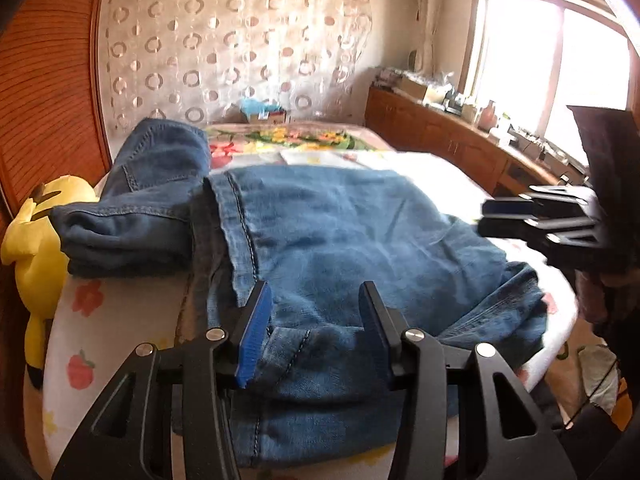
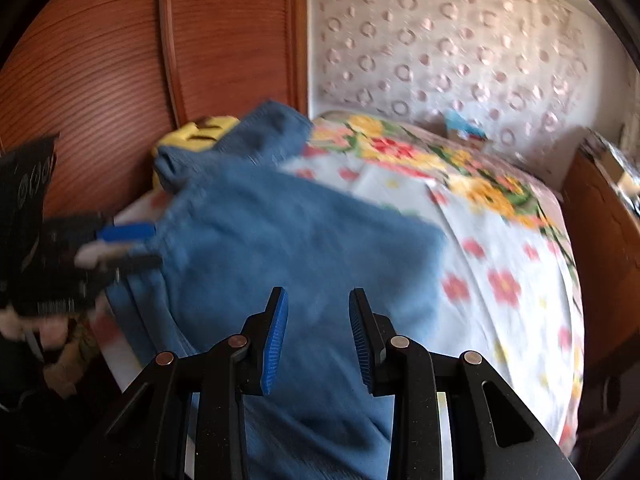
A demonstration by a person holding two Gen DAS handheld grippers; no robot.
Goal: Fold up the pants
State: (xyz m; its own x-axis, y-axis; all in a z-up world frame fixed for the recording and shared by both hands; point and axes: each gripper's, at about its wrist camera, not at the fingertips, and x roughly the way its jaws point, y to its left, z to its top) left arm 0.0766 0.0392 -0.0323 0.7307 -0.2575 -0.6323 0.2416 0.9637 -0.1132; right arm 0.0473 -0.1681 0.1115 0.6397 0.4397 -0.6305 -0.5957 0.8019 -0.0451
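Blue jeans (image 1: pixel 360 232) lie folded flat across a bed with a flowered sheet (image 1: pixel 84 320). My left gripper (image 1: pixel 314 300) hangs just above their near edge, jaws apart, the blue pads (image 1: pixel 254 332) pressing on nothing. My right gripper (image 1: pixel 496 218) comes in from the right over the jeans' far side. In the right wrist view, which is blurred, that right gripper (image 2: pixel 318 300) stands open over the jeans (image 2: pixel 280 240), with denim below the jaws and none pinched. The left gripper (image 2: pixel 136 246) shows at the jeans' left edge.
A second, darker pair of folded jeans (image 1: pixel 128 224) is stacked at the left beside a yellow plush toy (image 1: pixel 36 248). A wooden panel (image 1: pixel 48 80) rises on the left. A cluttered wooden cabinet (image 1: pixel 452 140) runs under the window on the right. A flowered blanket (image 2: pixel 460 172) covers the bed's far end.
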